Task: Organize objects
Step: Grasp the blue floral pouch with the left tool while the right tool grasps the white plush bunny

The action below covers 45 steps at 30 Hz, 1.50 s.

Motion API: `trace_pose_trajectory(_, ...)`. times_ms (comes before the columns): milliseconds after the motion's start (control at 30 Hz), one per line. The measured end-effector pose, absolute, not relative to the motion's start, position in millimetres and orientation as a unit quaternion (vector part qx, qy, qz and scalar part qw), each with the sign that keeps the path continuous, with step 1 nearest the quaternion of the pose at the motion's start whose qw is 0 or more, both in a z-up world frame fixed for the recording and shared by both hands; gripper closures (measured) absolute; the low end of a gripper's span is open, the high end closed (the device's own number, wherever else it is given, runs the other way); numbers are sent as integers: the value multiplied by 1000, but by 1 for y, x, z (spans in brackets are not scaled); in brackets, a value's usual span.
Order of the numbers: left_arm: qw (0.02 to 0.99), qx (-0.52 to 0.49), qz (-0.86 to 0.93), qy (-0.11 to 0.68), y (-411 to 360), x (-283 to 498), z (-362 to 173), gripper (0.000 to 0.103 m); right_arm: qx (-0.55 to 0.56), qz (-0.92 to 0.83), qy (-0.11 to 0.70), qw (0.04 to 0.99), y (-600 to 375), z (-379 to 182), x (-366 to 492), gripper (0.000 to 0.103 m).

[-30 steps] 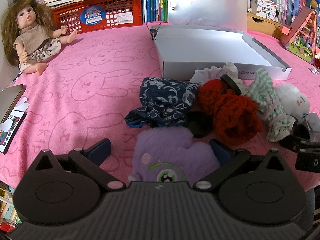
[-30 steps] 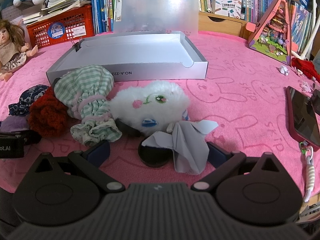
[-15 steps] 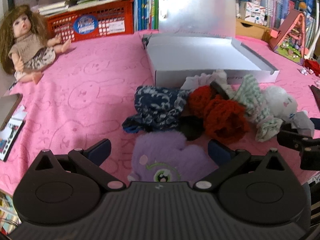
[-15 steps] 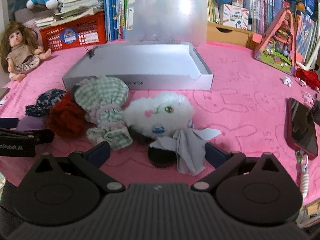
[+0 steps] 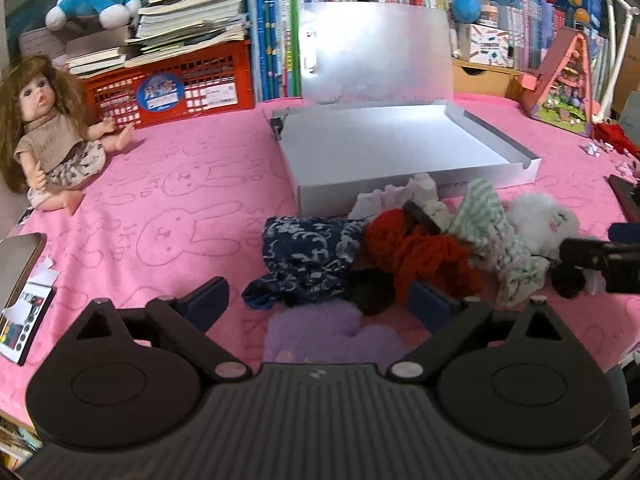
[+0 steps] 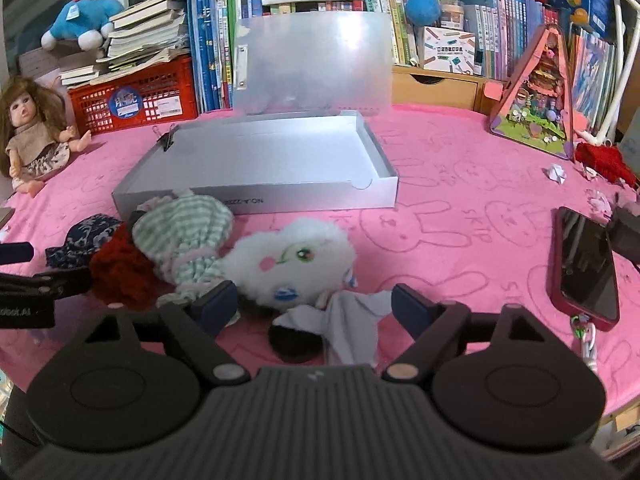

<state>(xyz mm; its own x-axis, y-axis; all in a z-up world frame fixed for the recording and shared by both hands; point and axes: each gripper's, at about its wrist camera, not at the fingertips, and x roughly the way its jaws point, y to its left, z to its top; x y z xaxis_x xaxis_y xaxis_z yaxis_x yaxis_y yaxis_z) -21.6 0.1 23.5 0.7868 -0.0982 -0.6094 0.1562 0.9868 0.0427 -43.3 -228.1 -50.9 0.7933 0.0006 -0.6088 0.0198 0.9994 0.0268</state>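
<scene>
Closing both jaws over the soft pile on my pink counter.
My left gripper straddles the purple plush, the right gripper the grey cloth; both wide, gripping nothing, before the box.

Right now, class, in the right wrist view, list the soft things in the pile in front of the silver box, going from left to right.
Navy patterned cloth → red knitted piece → green striped cloth → white plush toy.
</scene>
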Motion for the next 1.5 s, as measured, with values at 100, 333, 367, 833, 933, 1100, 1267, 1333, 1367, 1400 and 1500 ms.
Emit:
trace_pose_trajectory(100, 944, 40, -70, 320, 1, -15, 24, 7, -4, -5, 319, 948, -227, -50, -32, 14)
trace_pose_trajectory(333, 947, 43, -49, 314, 10, -3, 24, 13, 3, 27, 330, 944, -224, -58, -12, 13)
trace_pose_trajectory(367, 947, 46, -45, 316, 11, -1, 22, 18, 4, 31, 331, 943, -223, -60, -10, 13)
trace_pose_trajectory(833, 941, 29, -61, 332, 10, 29, 4, 22, -18, 55, 325, 944, -214, -69, 3, 13)
trace_pose_trajectory(933, 942, 28, -60, 329, 10, 34, 3, 22, -24, 58, 322, 945, -213, -69, 2, 13)
trace_pose_trajectory(1100, 941, 22, -62, 331, 12, 36, 1, 23, -20, 66, 327, 942, -213, -73, 5, 13)
trace_pose_trajectory(1267, 939, 22, -80, 333, 11, 34, 3, 42, -8, 72, 331, 941, -213, -74, 7, 19)
trace_pose_trajectory(1333, 939, 28, -80, 333, 9, 33, 4, 45, 3, 82, 329, 941, -212, -71, 5, 30)
trace_pose_trajectory(1367, 939, 29, -81, 334, 9, 32, 5, 45, 7, 83, 329, 941, -212, -69, 5, 36)
trace_pose_trajectory(1400, 938, 28, -82, 335, 10, 32, 6, 46, 8, 82, 328, 941, -211, -68, 4, 39)
trace_pose_trajectory(1500, 939, 18, -80, 335, 13, 29, 10, 48, 15, 75, 322, 944, -212, -64, 4, 44)
